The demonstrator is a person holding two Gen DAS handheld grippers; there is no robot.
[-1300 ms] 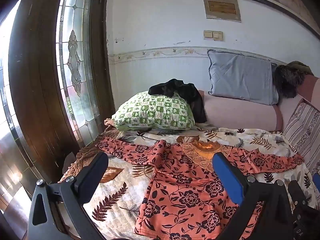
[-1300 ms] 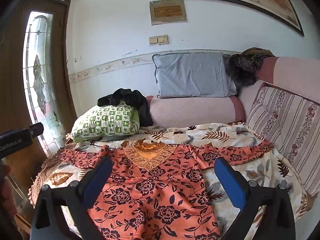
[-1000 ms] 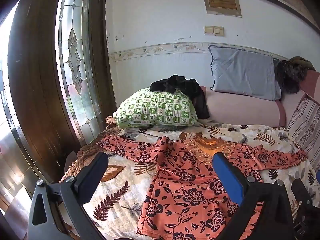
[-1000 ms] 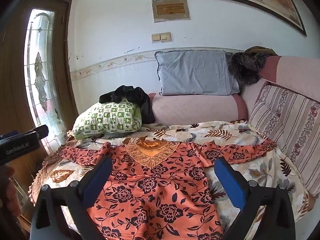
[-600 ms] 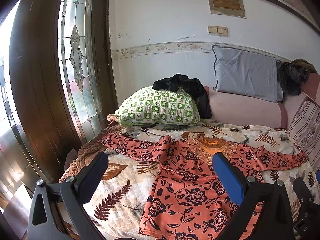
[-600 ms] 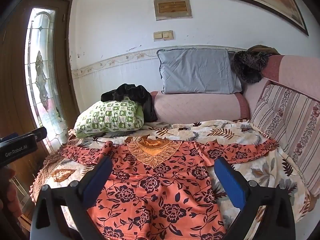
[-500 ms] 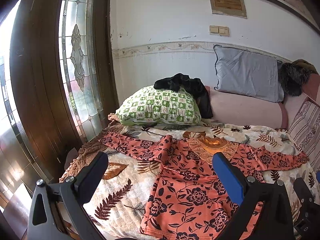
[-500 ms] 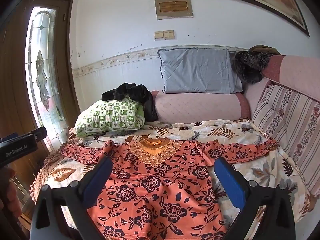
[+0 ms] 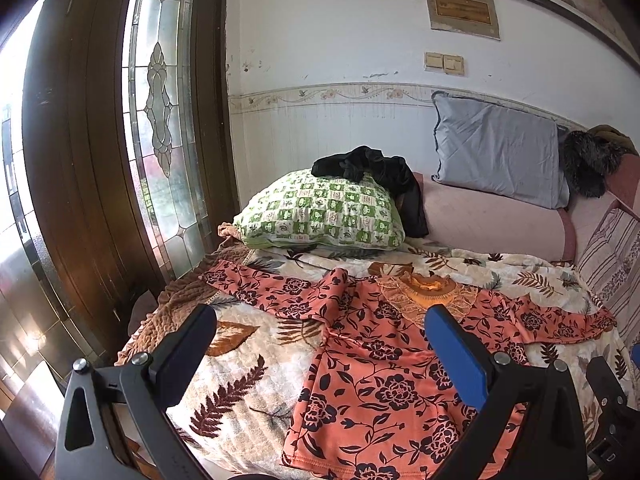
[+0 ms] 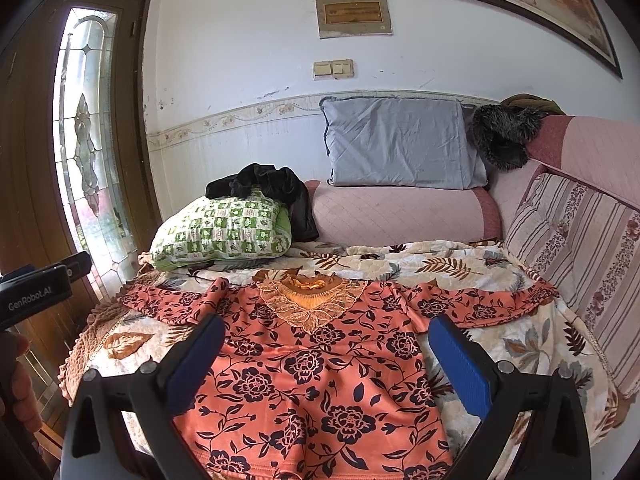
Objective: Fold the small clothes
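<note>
**Floral top spread flat, both claws apart above it**

Left wrist view: the left claw (image 9: 320,344) hangs with its fingers wide apart and nothing between them, over the near left part of the orange floral top (image 9: 384,368). The top lies face up on the leaf-print bedspread (image 9: 240,392), sleeves out to both sides. A green checked pillow (image 9: 320,216) sits behind the top, a black garment (image 9: 376,172) draped on it.

Right wrist view: the right claw (image 10: 326,354) is spread wide and empty over the top's (image 10: 316,376) lower half; a grey pillow (image 10: 400,152) stands far behind the top
</note>
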